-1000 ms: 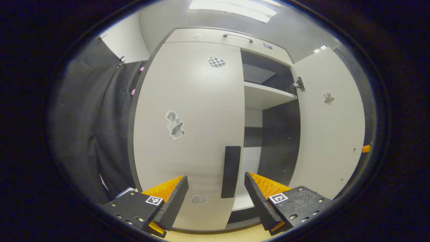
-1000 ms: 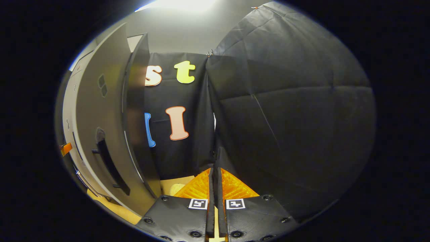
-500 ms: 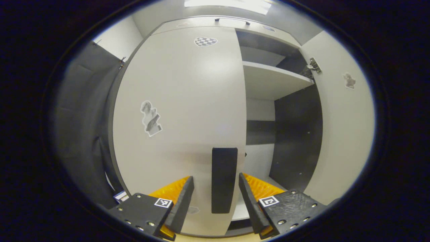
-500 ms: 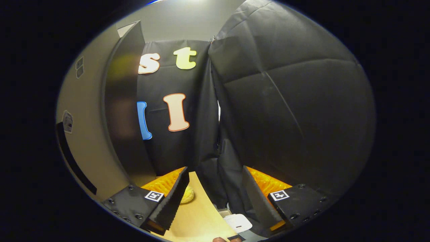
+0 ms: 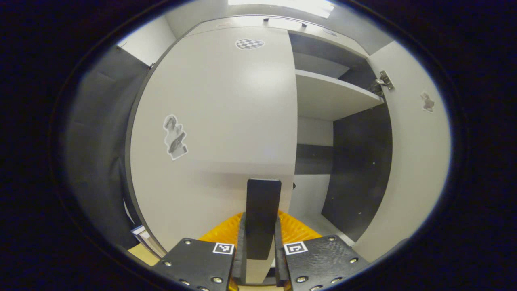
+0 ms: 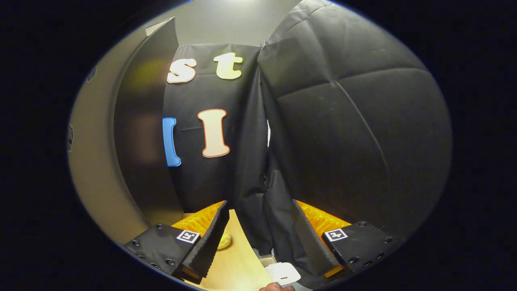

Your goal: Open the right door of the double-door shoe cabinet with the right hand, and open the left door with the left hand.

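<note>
Doors first: the left door (image 5: pixel 226 121) of the shoe cabinet (image 5: pixel 282 24) is sitting closed and facing the left gripper view, its dark vertical handle (image 5: pixel 261 214) standing at the door's inner edge, right between the fingers of the left gripper (image 5: pixel 258 258). The right door (image 5: pixel 416 153) is standing swung out on its hinge (image 5: pixel 381 81) at the right of that view, leaving the right half of the cabinet open, with a pale shelf (image 5: pixel 331 97) and a dark inner side panel (image 5: pixel 359 169) showing inside. Stickers are showing on both doors, among them a checkered one (image 5: pixel 249 43) near the top of the left door. In the right gripper view, the open right door (image 6: pixel 121 153) is rising at the left, seen nearly edge-on, well apart from the right gripper (image 6: pixel 258 238).

Black booth cloth (image 6: pixel 347 133) is hanging ahead of the right gripper, above a light wooden floor (image 6: pixel 238 258).

Closed in tight, the left gripper is pinching the handle with both fingers pressing its sides. Spread wide, the right gripper is holding nothing.
</note>
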`<state>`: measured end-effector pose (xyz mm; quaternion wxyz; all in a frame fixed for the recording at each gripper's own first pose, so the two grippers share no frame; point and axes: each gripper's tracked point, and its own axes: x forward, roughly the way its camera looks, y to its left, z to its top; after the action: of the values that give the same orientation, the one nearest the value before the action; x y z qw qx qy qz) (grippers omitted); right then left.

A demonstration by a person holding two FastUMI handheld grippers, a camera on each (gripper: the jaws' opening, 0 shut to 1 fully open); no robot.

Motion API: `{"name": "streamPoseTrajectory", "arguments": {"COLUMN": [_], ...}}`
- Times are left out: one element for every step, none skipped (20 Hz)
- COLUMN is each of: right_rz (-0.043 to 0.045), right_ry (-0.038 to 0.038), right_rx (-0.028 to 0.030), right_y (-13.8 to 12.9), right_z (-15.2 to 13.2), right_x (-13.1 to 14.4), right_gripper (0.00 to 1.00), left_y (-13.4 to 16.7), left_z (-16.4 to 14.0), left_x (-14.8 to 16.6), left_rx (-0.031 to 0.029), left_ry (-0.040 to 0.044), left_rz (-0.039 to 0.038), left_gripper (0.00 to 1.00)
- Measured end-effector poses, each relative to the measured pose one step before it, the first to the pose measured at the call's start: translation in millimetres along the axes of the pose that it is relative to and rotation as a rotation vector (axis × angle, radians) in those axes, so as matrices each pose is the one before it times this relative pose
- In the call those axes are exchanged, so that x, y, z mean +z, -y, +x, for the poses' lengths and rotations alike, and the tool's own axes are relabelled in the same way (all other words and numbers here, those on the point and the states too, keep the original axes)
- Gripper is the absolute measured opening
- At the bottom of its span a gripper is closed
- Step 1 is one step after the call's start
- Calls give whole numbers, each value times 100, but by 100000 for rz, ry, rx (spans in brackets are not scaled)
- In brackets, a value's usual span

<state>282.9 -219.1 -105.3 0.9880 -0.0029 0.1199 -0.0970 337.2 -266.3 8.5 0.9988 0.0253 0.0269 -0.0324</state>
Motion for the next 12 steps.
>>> {"name": "streamPoseTrajectory", "arguments": {"right_rz": [-492,-737,-883,-801,-550,-387,-167,-154,-87,-84,74,205], "right_ry": [-518,-450,-162,-129,-33,-58,-46,-125,-225,-414,-387,-322], "right_rx": [763,300,430,280,370,139,269,105,-211,-318,-385,-432], "right_y": [-287,-206,-109,-213,-204,-8,-51,-132,-11,-51,-27,-23], "right_z": [51,49,-96,-141,-198,-217,-450,-516,-333,-579,-714,-736], "right_x": [-152,-148,15,-127,-28,-2,25,-207,-191,-146,-210,-121], "right_gripper": [96,96,96,96,96,96,96,96,96,96,96,96], "left_y": [-51,-8,-8,-377,370,-32,-54,-24,-38,18,-28,-24], "left_z": [129,94,-195,-309,450,-100,-189,-127,-164,-199,-219,-244], "left_x": [-207,-67,-46,-222,55,38,-146,-8,-68,-47,-124,-72], "left_rx": [-206,-556,-232,135,-66,-245,-241,-460,-394,-441,-432,-942], "left_ry": [-825,-367,-52,-379,580,-510,101,352,-71,128,-81,-271], "left_rz": [1312,-901,-1249,-1352,-592,295,-454,-512,-248,-421,-172,521], "left_gripper": [22,18,14,15,8,8,10,10,8,8,8,8]}}
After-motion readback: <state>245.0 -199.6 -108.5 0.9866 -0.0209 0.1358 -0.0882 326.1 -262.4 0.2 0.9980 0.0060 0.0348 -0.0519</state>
